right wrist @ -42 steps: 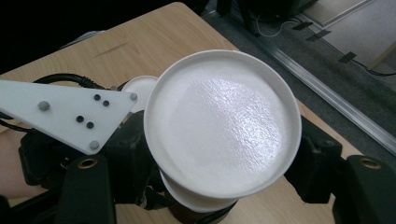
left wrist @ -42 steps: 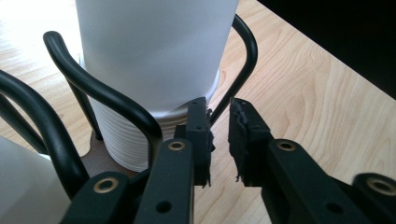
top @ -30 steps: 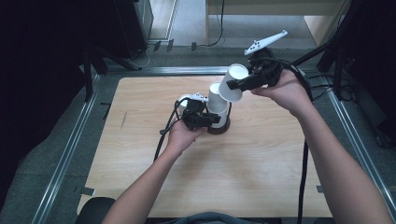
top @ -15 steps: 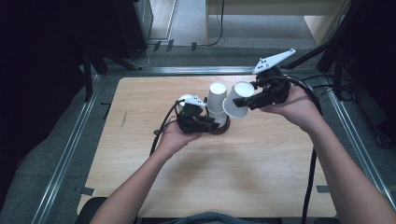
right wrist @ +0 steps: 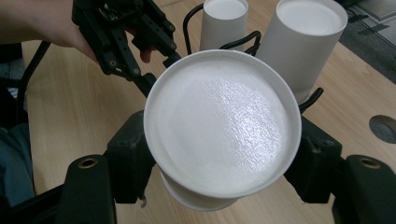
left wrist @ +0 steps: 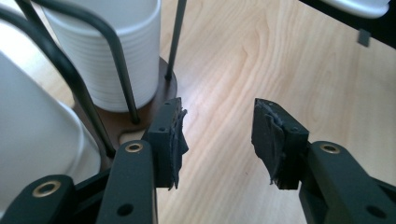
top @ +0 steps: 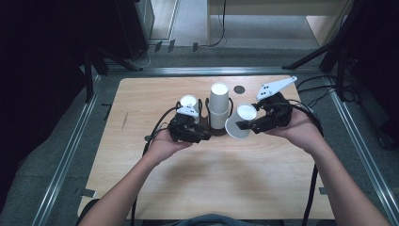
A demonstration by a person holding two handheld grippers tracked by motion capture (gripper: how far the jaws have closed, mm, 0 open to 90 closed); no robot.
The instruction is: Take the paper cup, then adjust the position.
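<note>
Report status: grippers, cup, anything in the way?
Left hand-held gripper just opened, empty, beside rack. Right hand-held gripper clamps paper cup, upside down. Stacked cups close by.

You have three white paper cups (top: pixel 219 96) in sight: two upturned on the wire rack (top: pixel 205 123), one clamped in your right gripper (top: pixel 243 125). One rack, on one round dark base. Two grippers in all, counting your left gripper (top: pixel 200 136), plus one wooden table (top: pixel 202 183) and one small dark disc (top: pixel 239 89) near its far edge.
</note>
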